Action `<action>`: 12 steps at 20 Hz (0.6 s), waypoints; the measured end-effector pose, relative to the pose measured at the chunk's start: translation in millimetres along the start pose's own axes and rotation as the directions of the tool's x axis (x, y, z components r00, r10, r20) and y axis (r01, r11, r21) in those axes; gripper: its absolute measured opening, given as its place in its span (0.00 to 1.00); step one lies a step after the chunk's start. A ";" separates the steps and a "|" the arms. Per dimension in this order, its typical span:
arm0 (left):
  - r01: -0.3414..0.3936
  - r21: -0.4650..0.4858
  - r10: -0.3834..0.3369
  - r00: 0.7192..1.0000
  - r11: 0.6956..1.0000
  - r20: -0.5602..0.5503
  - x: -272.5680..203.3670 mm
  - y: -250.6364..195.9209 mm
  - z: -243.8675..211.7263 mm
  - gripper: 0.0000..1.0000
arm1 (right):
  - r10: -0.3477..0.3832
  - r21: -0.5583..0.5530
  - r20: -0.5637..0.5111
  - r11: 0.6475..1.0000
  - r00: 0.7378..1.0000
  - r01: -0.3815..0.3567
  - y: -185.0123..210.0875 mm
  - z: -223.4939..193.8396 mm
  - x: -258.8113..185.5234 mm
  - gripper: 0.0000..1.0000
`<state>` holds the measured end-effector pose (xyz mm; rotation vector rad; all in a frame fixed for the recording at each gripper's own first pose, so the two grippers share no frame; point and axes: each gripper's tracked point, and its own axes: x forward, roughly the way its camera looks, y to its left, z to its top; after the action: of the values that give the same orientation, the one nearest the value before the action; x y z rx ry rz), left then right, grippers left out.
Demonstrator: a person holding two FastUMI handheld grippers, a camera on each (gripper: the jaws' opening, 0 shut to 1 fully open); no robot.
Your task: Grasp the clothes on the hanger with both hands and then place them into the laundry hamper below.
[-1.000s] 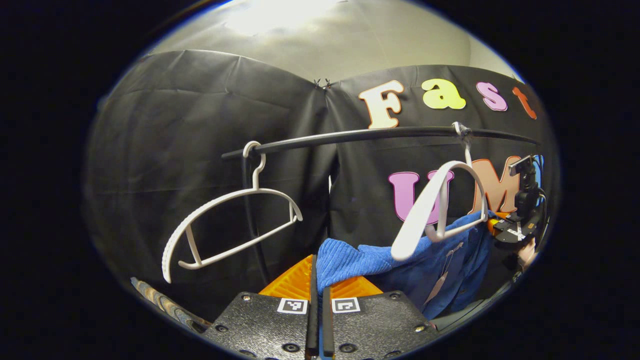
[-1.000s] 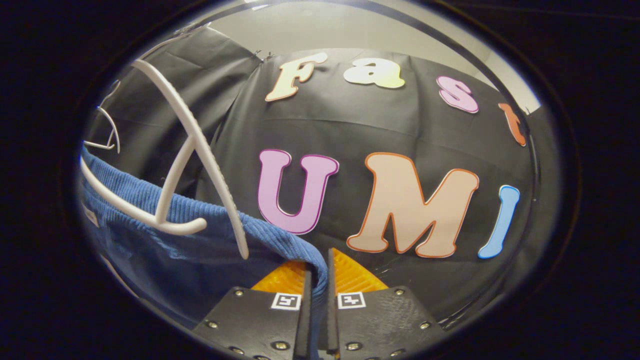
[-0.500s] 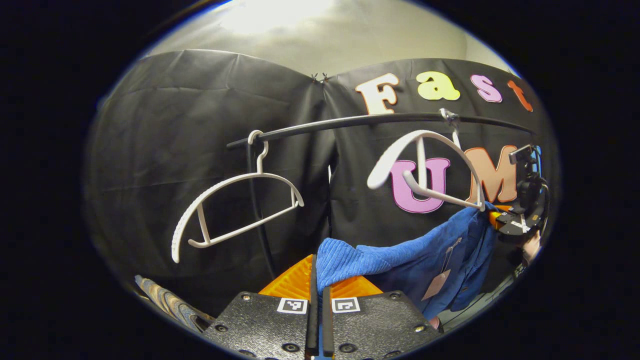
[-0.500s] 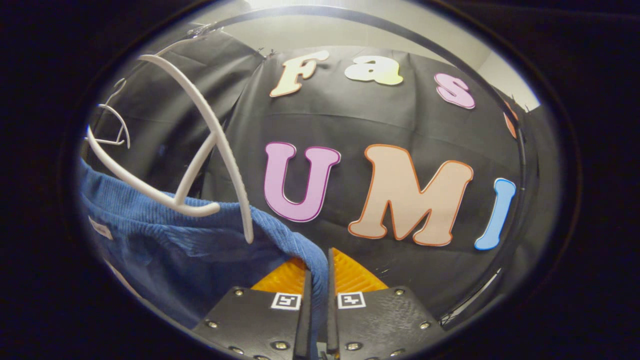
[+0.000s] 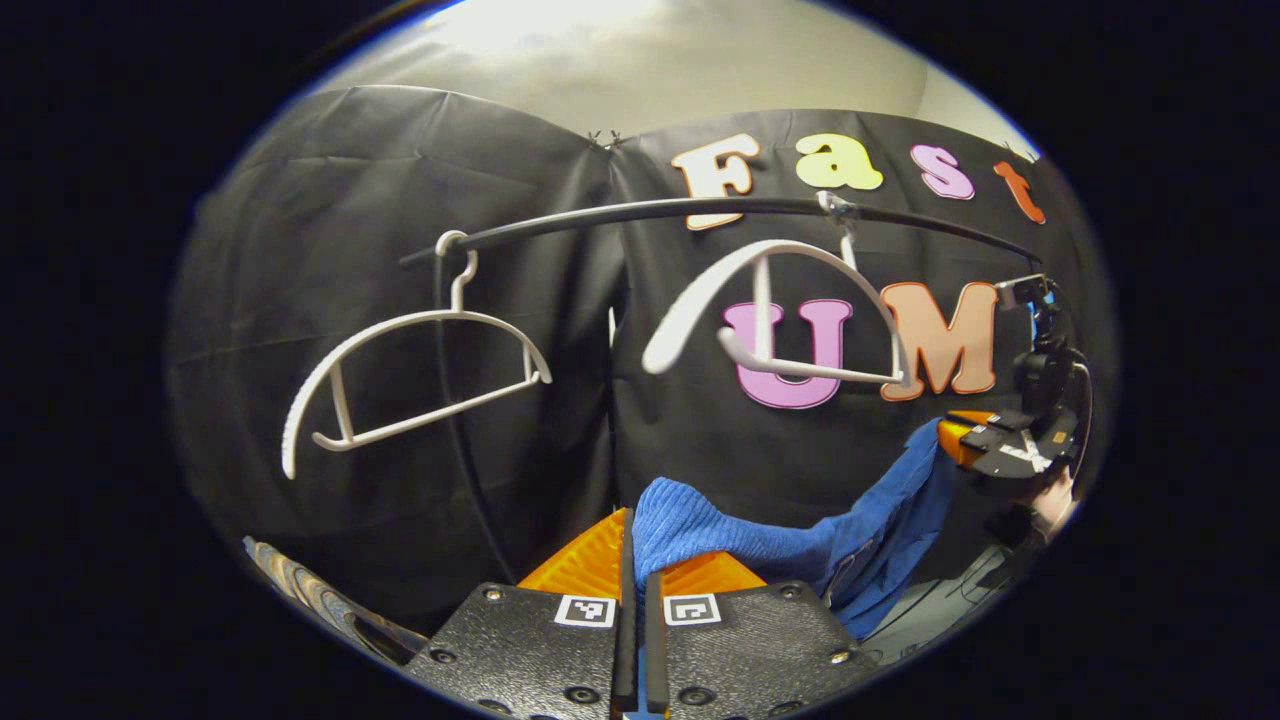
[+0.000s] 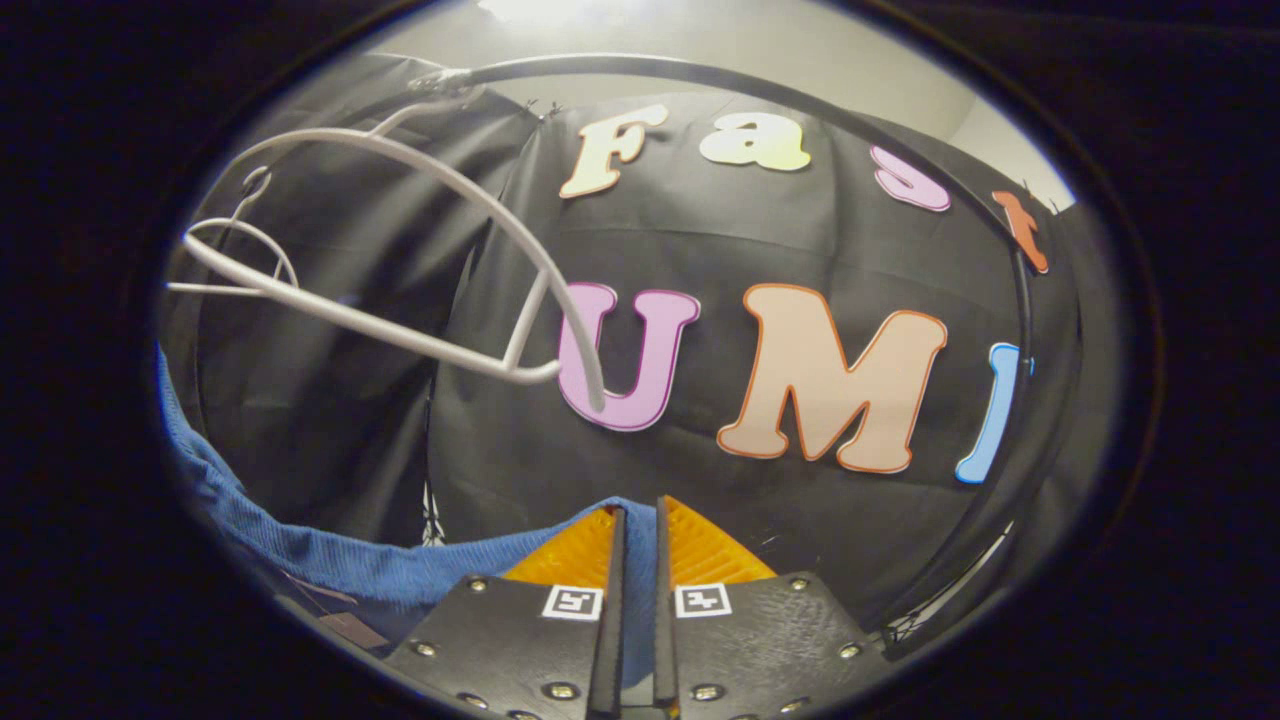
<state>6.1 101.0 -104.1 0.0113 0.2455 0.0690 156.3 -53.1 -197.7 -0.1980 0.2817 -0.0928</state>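
2 grippers are at work, and each has its jaws clenched on the same garment. From the left gripper view, the left gripper (image 5: pixel 635 590) pinches 1 end of the blue garment (image 5: pixel 740 535), a bunch of cloth rising from between its fingers. The right gripper (image 6: pixel 635 590) bites the other end, with blue cloth pressed in the narrow slit between its fingers.

1 garment is all there is: a bright blue, ribbed, corduroy-like piece, slung as a sagging band between the 2 grippers and clear of both hangers. In the left gripper view it climbs to the far right, where the right gripper's body meets it with a hand (image 5: pixel 1050 505) just below.

2 white hangers hang bare on 1 black rail (image 5: pixel 700 210). The left hanger (image 5: pixel 400 370) sits near the rail's left end, tilted; the right hanger (image 5: pixel 770 320) hangs near its middle, directly above the cloth. A striped, woven edge (image 5: pixel 300 590) peeks in at the lower left.
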 end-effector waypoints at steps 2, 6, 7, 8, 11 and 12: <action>0.035 0.006 -0.035 0.999 0.999 -0.005 5.1 -12.6 -7.0 0.02 | 0.019 0.009 -0.035 1.000 0.999 -0.019 9.2 -18.9 -4.0 0.12; 0.139 0.009 -0.139 0.990 0.990 -0.027 17.4 -51.3 -24.3 0.04 | 0.059 0.008 -0.100 0.998 0.993 -0.058 30.0 -49.4 -18.1 0.12; 0.175 0.019 -0.174 0.984 0.984 -0.031 18.8 -63.8 -28.4 0.04 | 0.068 0.007 -0.111 0.998 0.991 -0.068 35.7 -54.9 -22.3 0.12; 0.211 0.033 -0.210 0.977 0.977 -0.035 20.2 -77.6 -32.3 0.04 | 0.074 0.006 -0.120 0.997 0.990 -0.074 39.5 -59.6 -25.8 0.12; 0.304 0.061 -0.301 0.952 0.951 -0.048 31.7 -110.3 -46.5 0.03 | 0.089 0.002 -0.156 0.996 0.984 -0.089 50.5 -76.5 -34.8 0.12; 0.331 0.058 -0.328 0.943 0.942 -0.059 35.7 -121.5 -52.6 0.04 | 0.090 0.004 -0.170 0.996 0.981 -0.091 51.7 -83.0 -37.3 0.12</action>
<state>35.9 -17.5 -166.2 0.0357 0.2955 -0.2741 100.3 -13.2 -276.5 -0.1809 0.4601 -0.0191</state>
